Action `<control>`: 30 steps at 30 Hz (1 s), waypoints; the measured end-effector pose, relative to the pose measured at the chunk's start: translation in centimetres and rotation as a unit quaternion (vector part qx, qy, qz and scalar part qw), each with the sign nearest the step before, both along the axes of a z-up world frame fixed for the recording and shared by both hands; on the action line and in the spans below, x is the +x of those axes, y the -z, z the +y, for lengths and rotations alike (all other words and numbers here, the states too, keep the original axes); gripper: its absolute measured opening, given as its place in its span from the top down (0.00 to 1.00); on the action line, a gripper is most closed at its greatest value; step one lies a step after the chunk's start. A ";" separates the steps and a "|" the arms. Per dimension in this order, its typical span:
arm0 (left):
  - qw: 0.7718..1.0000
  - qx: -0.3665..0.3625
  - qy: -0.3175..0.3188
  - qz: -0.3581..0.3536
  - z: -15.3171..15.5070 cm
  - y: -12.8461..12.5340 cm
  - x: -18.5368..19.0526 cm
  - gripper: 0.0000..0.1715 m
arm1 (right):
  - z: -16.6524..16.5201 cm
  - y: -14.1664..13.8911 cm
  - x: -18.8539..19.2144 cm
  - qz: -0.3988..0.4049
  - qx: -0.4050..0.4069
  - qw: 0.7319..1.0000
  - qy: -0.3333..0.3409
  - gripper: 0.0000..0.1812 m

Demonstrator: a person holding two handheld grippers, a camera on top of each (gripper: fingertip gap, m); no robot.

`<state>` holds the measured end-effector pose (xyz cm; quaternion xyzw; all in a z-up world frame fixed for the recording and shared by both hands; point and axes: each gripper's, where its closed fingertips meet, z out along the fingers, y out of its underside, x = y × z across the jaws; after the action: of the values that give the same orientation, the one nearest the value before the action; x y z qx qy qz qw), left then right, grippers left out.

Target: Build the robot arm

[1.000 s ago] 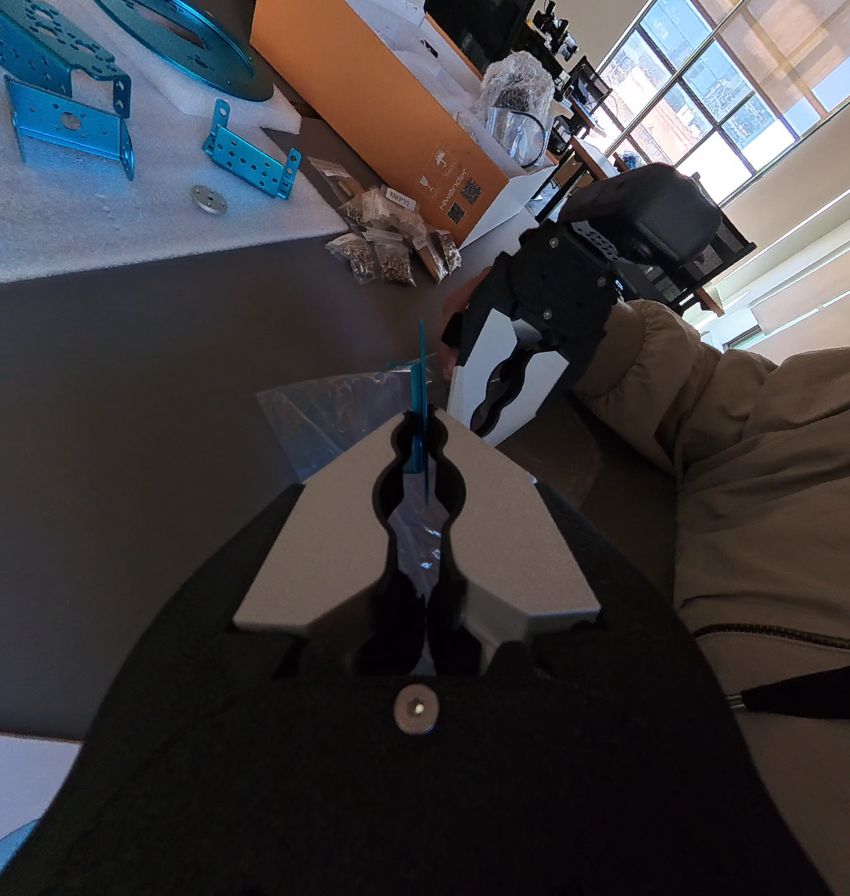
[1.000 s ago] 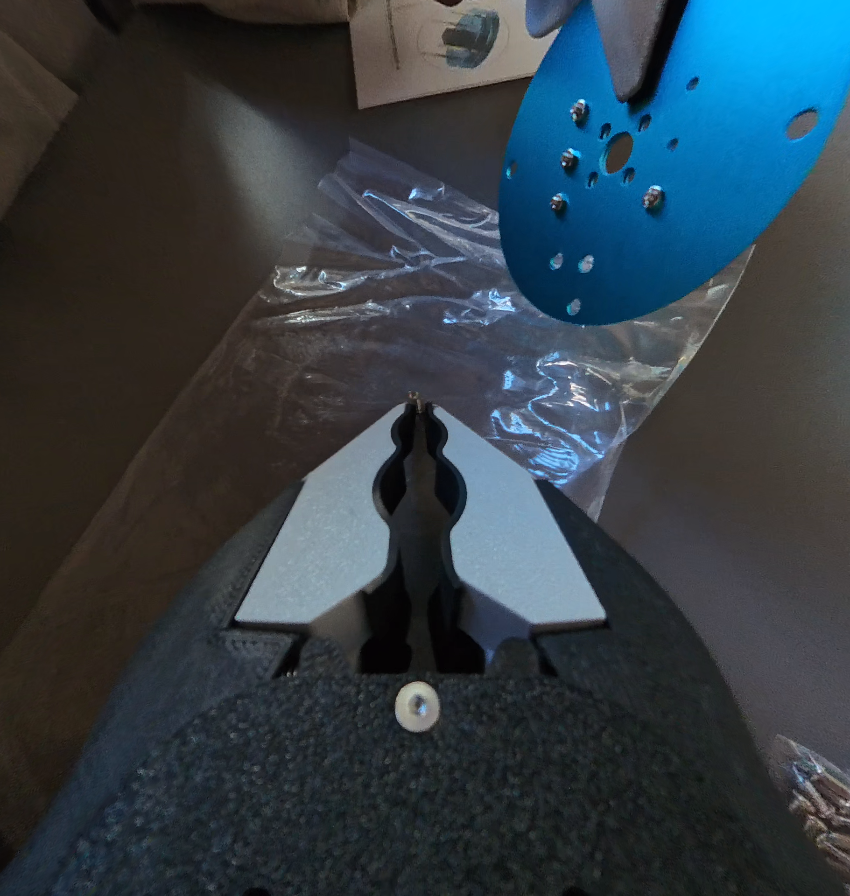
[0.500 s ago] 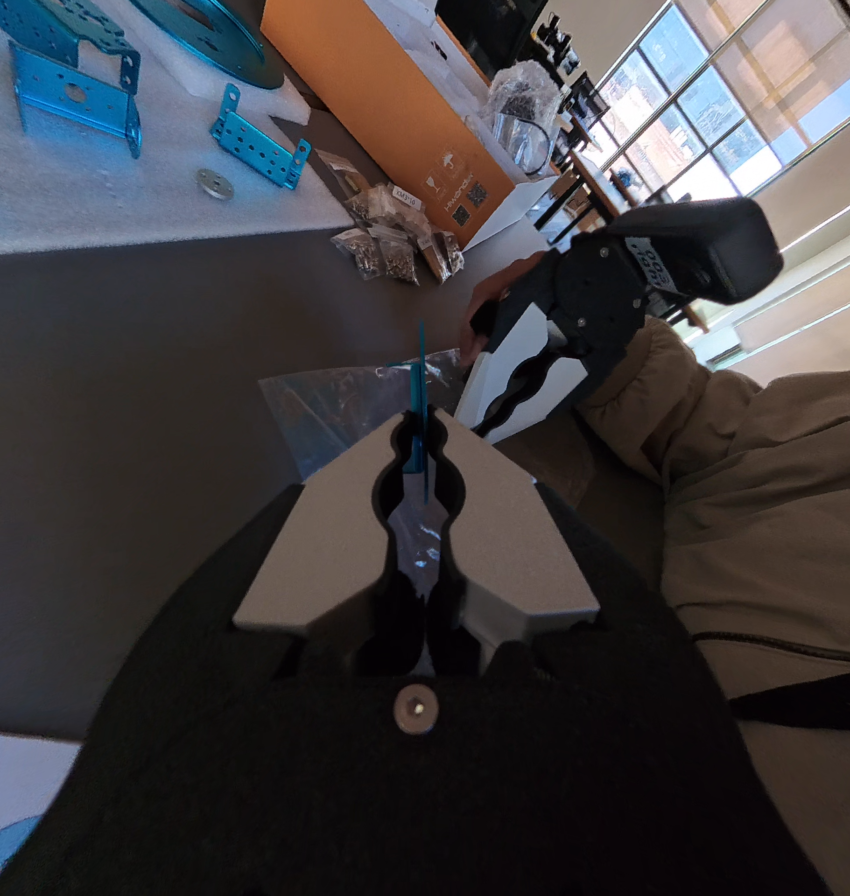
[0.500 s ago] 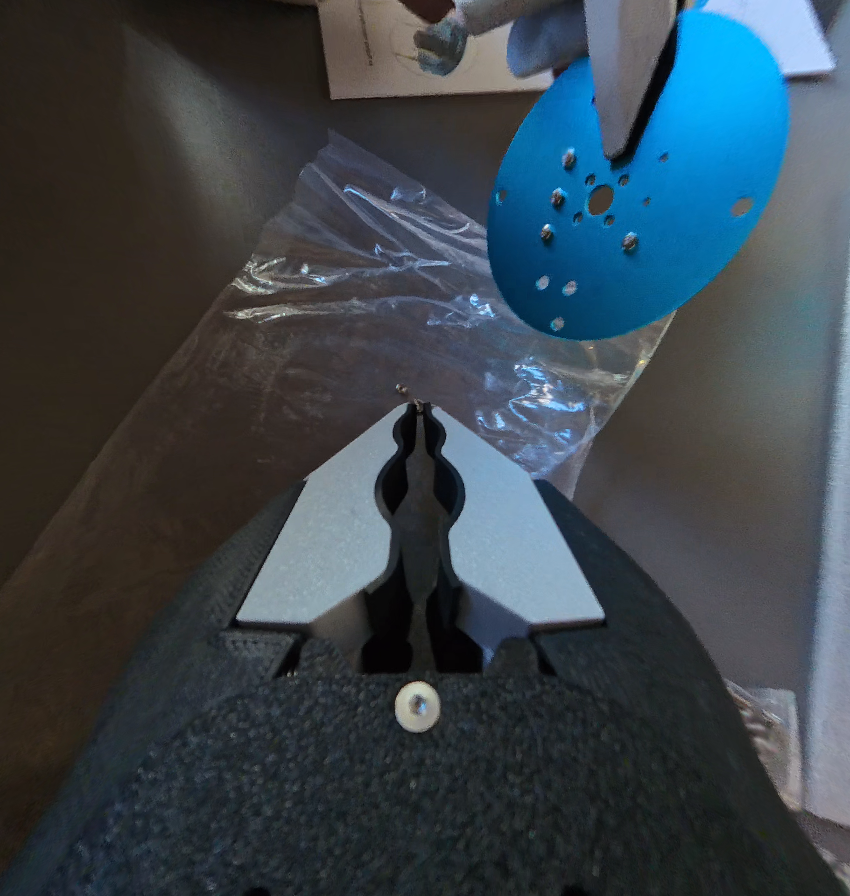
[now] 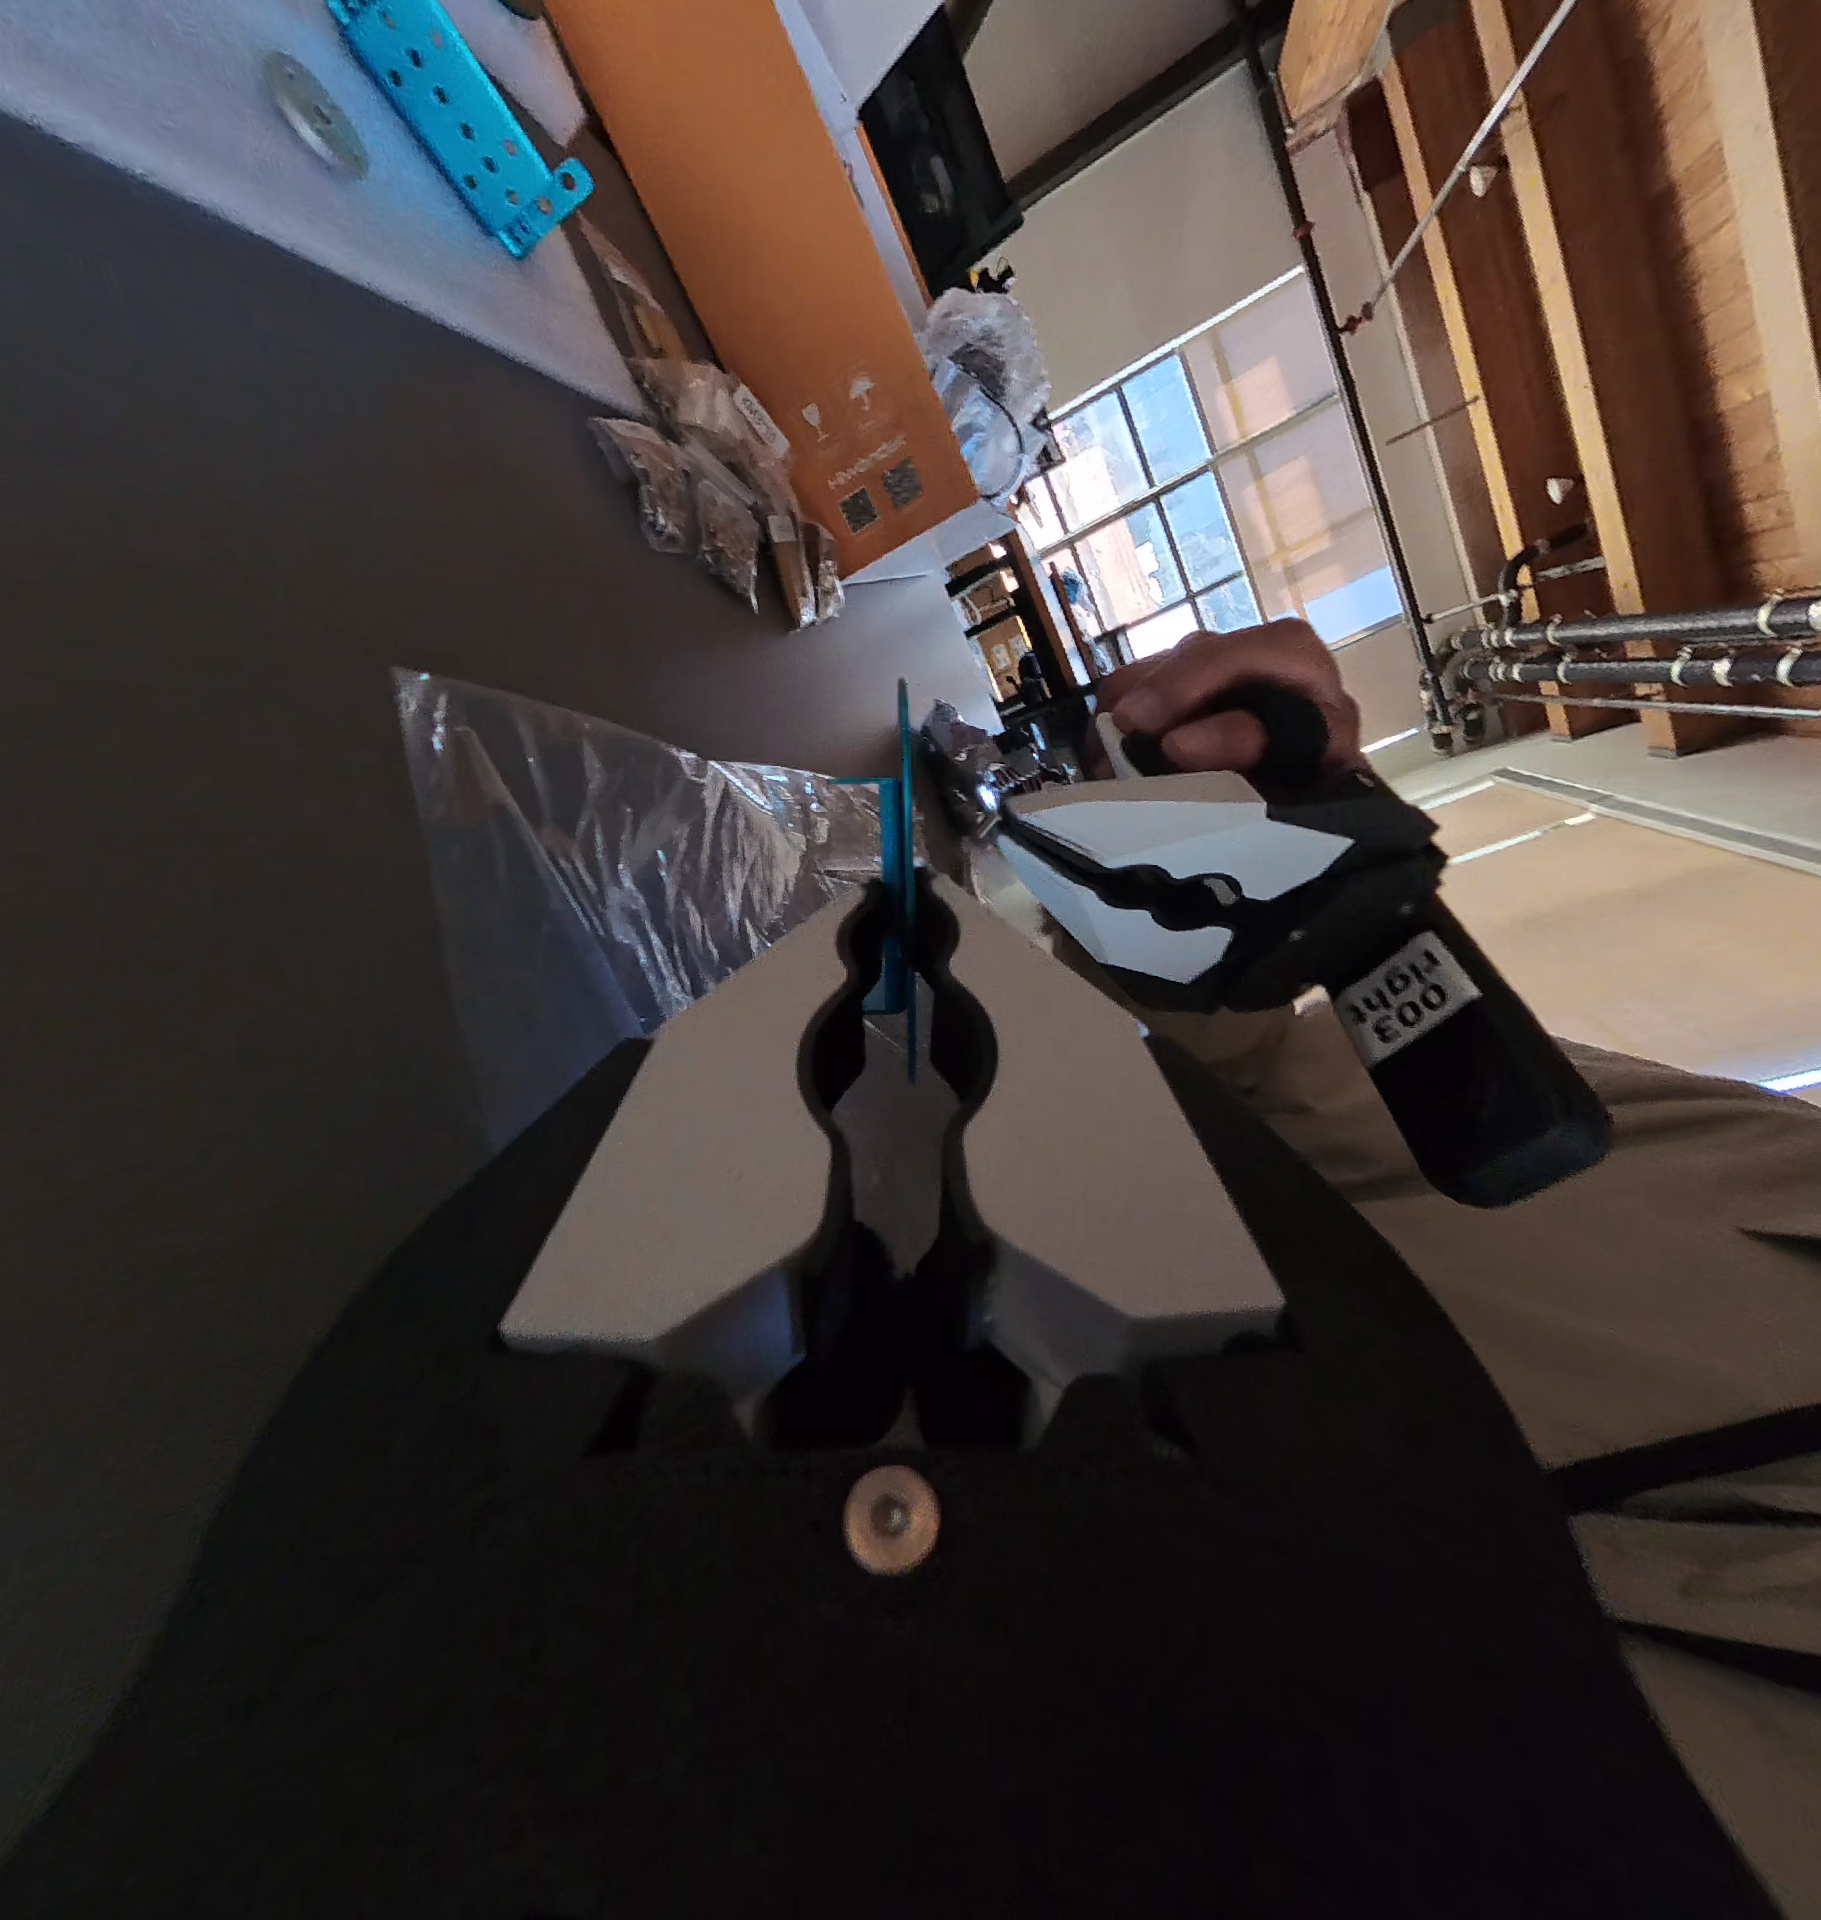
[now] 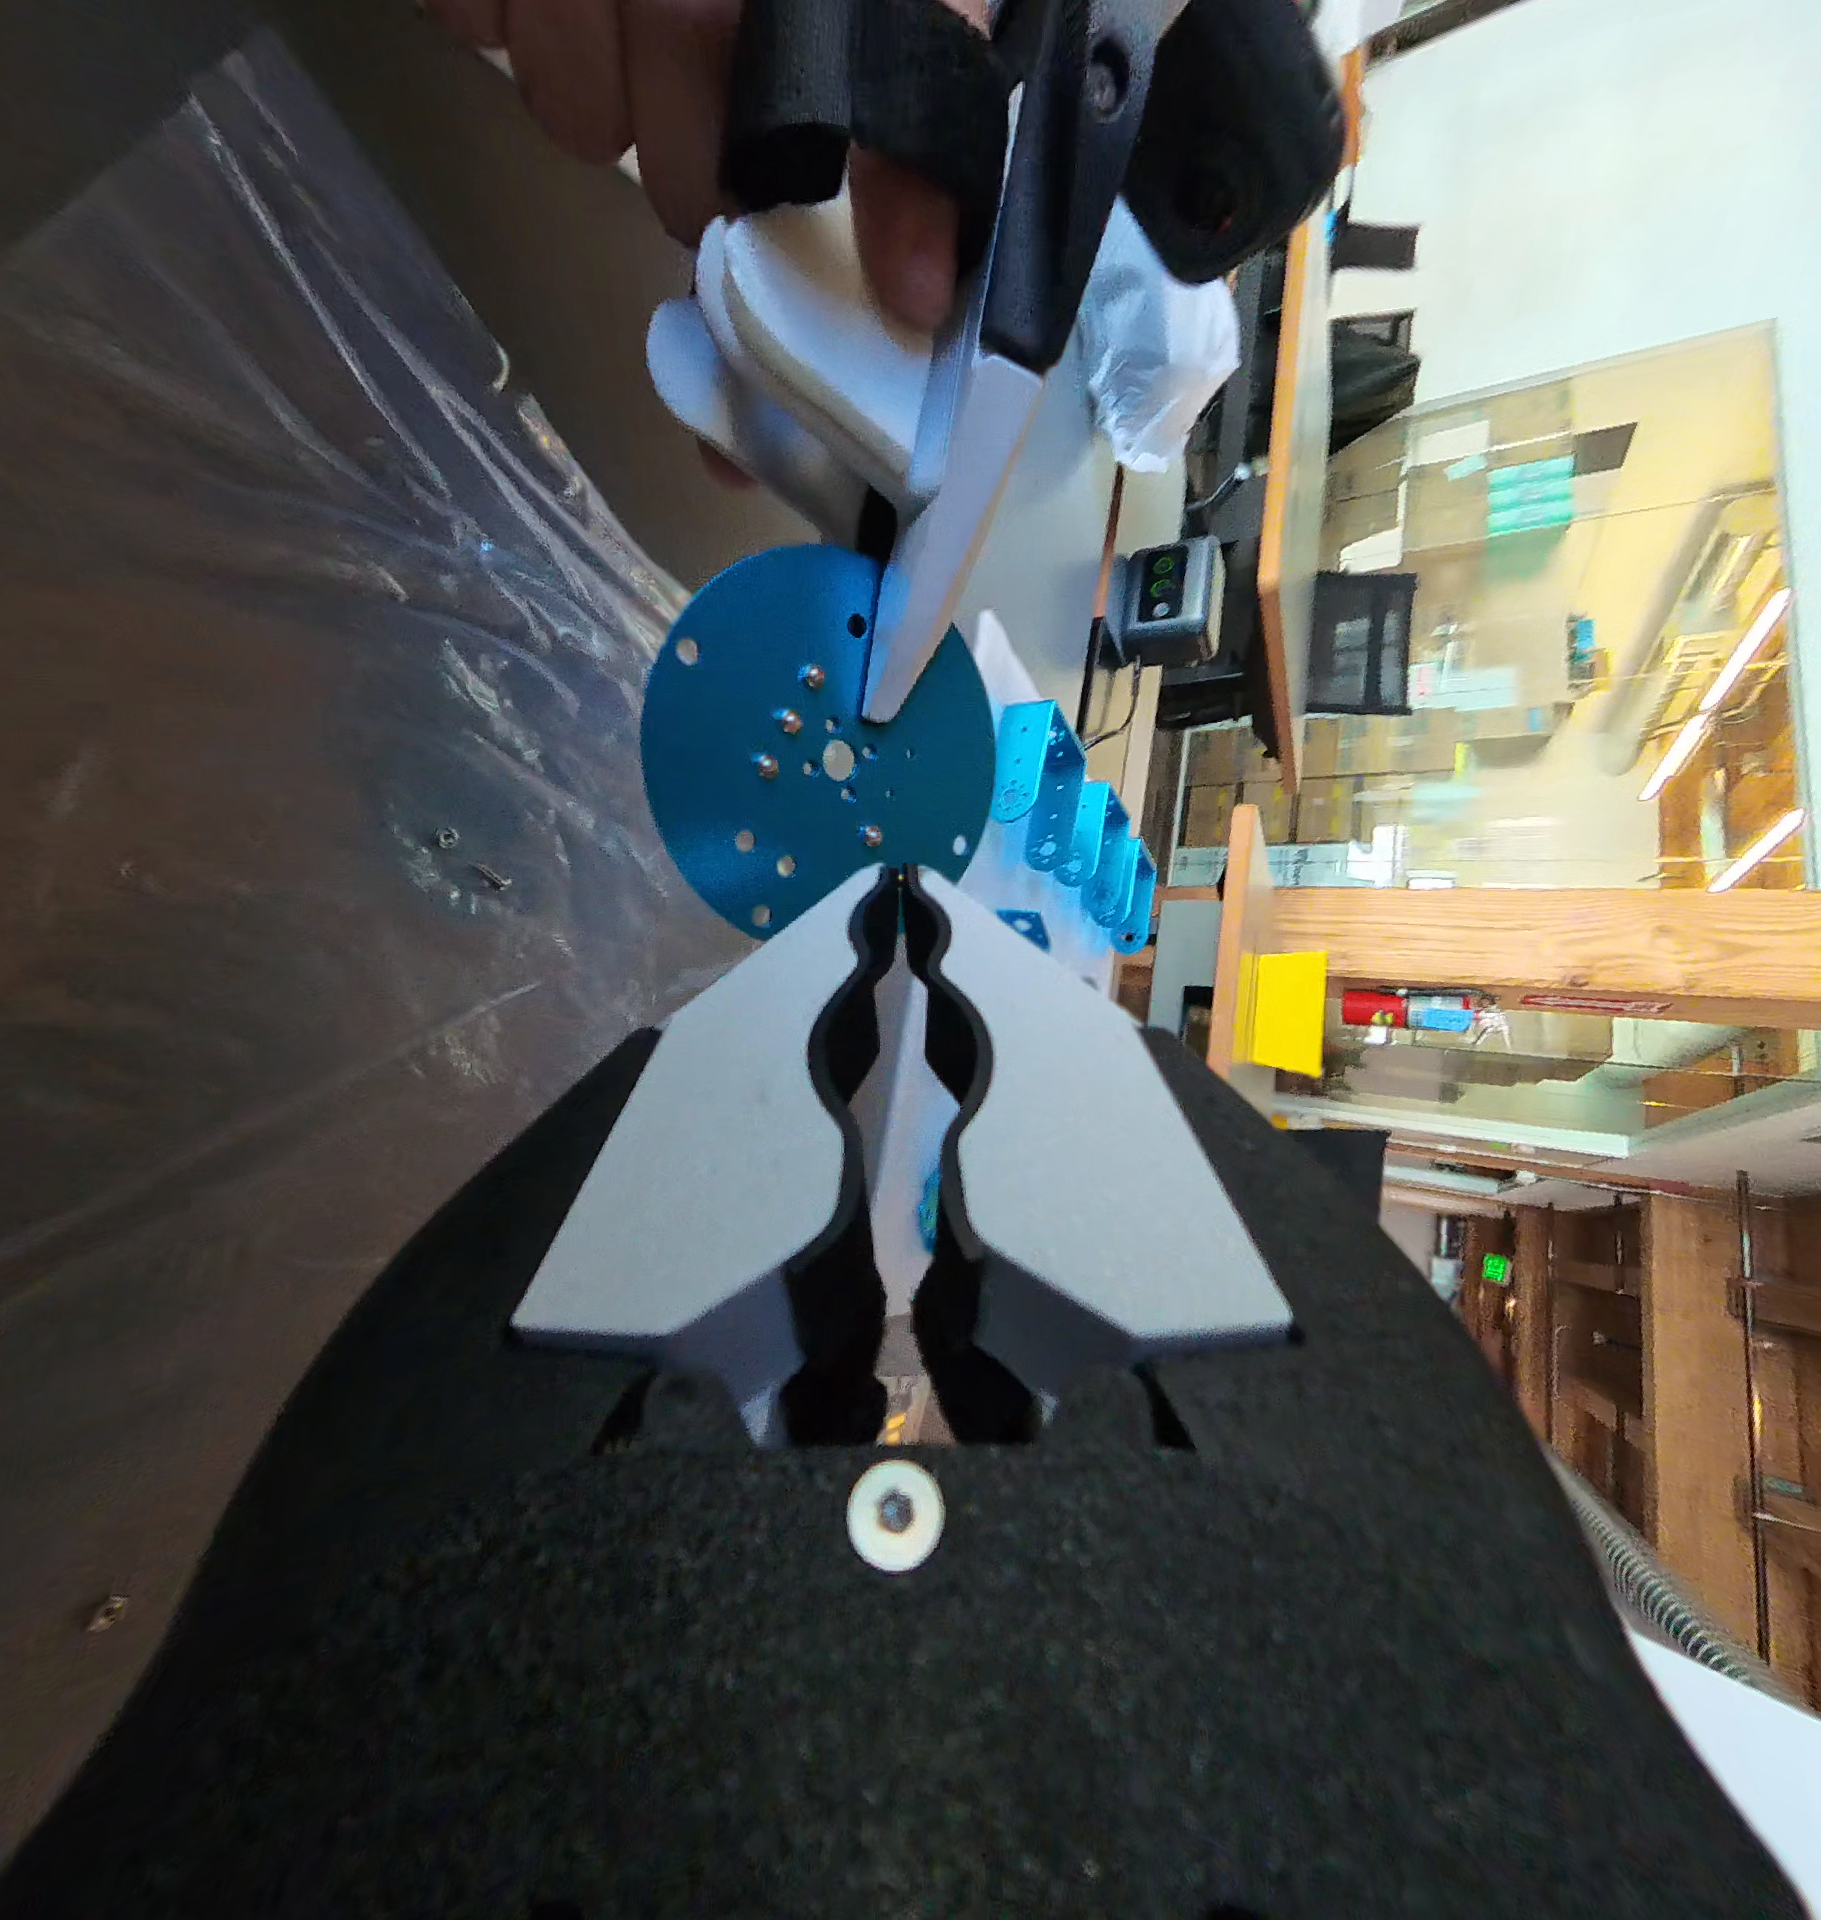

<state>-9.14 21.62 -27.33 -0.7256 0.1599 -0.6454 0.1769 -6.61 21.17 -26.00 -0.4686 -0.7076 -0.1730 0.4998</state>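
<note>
Left wrist view: my left gripper [image 5: 901, 904] pinches the blue round plate [image 6: 781, 769] edge-on above the clear plastic bag [image 5: 615, 831]. My right gripper [image 6: 901, 883] is pressed together on a tiny screw [image 6: 902, 875], its tip at the plate's rim.

Left gripper [image 5: 901, 894] clamped; right gripper [image 6: 901, 883] closed, tips converging.
</note>
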 end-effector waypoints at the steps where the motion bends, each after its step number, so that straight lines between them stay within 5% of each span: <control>1: 1.000 -0.001 -0.007 0.006 0.1 0.3 0.0 0.98 | 0.2 0.1 -0.1 -0.007 -0.003 1.000 0.008 1.00; 9: 0.999 -0.021 -0.023 0.007 0.0 0.7 0.4 0.98 | 1.3 0.8 -0.6 -0.052 0.041 0.997 0.026 1.00; 30: 0.999 -0.026 -0.029 0.014 -0.1 1.2 0.4 0.98 | 2.0 1.9 -1.5 0.053 0.007 0.997 0.057 1.00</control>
<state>-8.73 21.48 -28.49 -0.7430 0.1250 -0.6340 0.1743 -8.07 23.15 -27.93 -0.5132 -0.6506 -0.1813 0.5295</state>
